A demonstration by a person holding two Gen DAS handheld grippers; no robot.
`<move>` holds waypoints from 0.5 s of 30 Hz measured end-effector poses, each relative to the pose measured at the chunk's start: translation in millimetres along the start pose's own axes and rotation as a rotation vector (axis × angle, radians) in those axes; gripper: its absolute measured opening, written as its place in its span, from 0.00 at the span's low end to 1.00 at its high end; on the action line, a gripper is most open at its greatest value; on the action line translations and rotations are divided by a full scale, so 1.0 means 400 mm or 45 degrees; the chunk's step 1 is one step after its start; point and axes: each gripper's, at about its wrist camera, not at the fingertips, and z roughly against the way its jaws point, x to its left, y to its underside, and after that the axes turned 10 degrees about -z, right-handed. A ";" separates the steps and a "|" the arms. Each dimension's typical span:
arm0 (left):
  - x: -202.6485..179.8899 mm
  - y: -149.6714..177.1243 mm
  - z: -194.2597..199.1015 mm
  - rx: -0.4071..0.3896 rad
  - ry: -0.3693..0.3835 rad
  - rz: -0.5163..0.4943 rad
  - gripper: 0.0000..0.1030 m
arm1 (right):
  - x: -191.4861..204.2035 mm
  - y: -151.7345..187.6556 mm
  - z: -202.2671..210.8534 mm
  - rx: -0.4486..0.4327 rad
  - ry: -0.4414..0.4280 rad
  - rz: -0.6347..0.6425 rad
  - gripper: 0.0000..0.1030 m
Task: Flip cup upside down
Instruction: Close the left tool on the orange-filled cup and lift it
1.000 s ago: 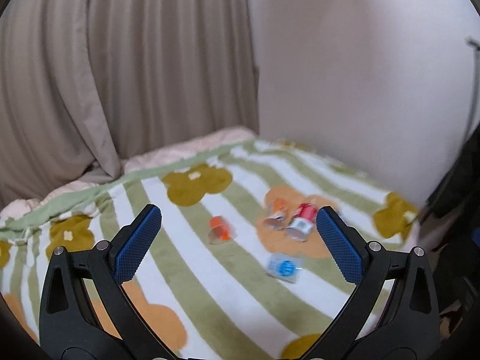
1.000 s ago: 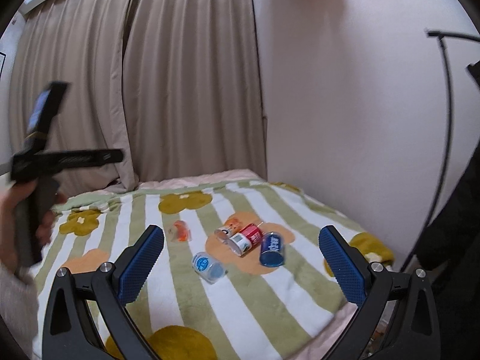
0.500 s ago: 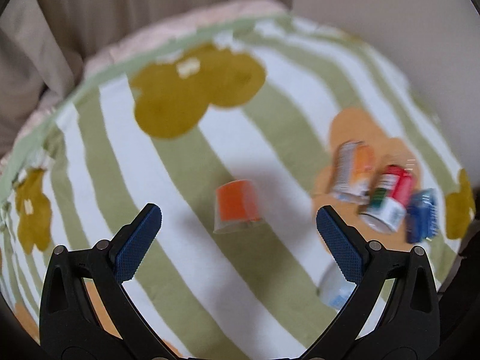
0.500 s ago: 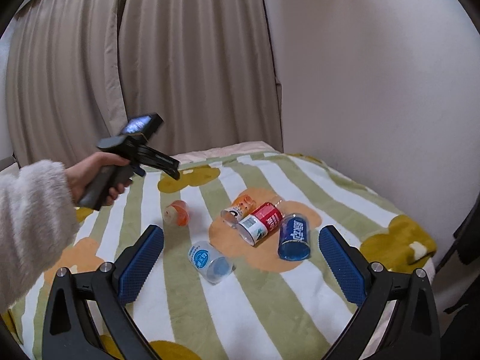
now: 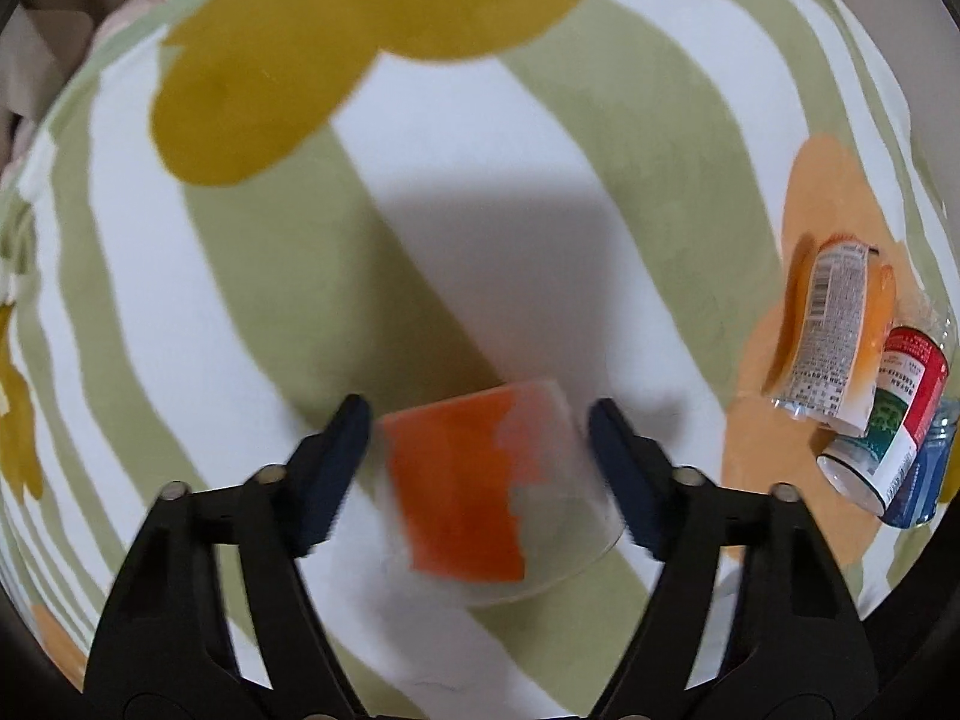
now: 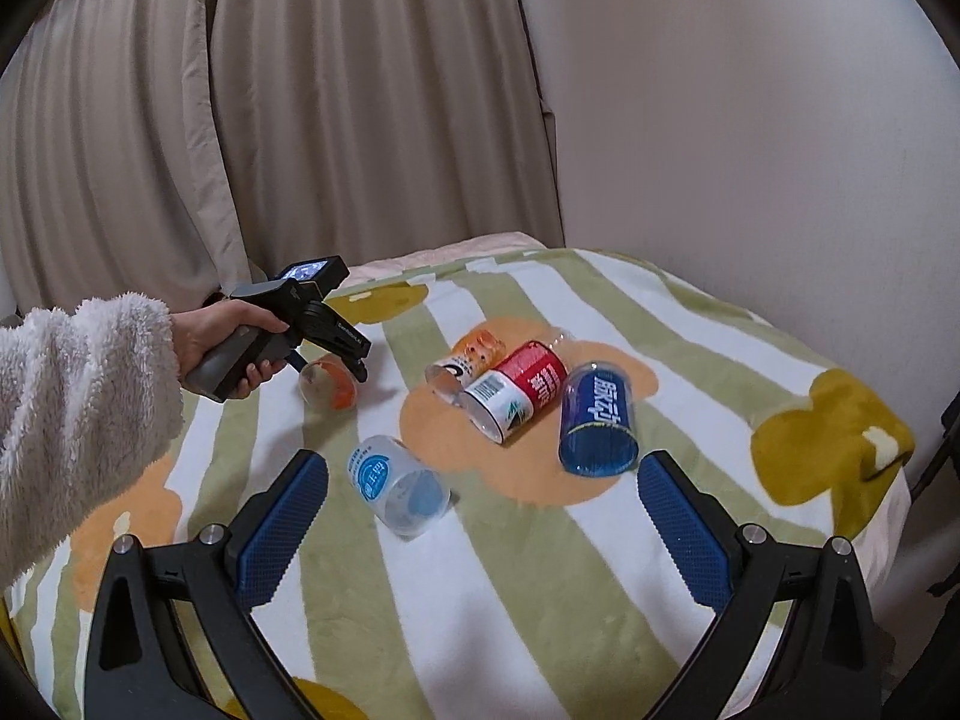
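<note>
Cup (image 5: 480, 480) lying on its side on the bed (image 5: 540, 210), blurred, between the spread fingers of the left gripper (image 5: 477, 468), contact unclear. Right gripper (image 6: 483, 516) gaping, empty, above a blue-labelled cup (image 6: 399, 489). Farther off, three more (image 6: 516, 396), partly overlapping.

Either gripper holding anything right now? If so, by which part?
Nothing held. The left gripper is open, its fingers either side of the orange cup lying on the blanket, not touching it. The right gripper is open and empty.
</note>
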 end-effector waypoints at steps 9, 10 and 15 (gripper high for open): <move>-0.028 0.016 0.029 0.010 -0.012 -0.057 0.64 | -0.010 0.006 -0.018 0.011 -0.007 -0.018 1.00; -0.025 0.012 0.038 0.006 -0.007 -0.060 0.64 | -0.009 0.006 -0.016 0.008 -0.009 -0.018 1.00; -0.052 0.058 0.140 -0.016 0.021 -0.107 0.64 | -0.002 -0.001 0.006 -0.013 -0.020 -0.024 1.00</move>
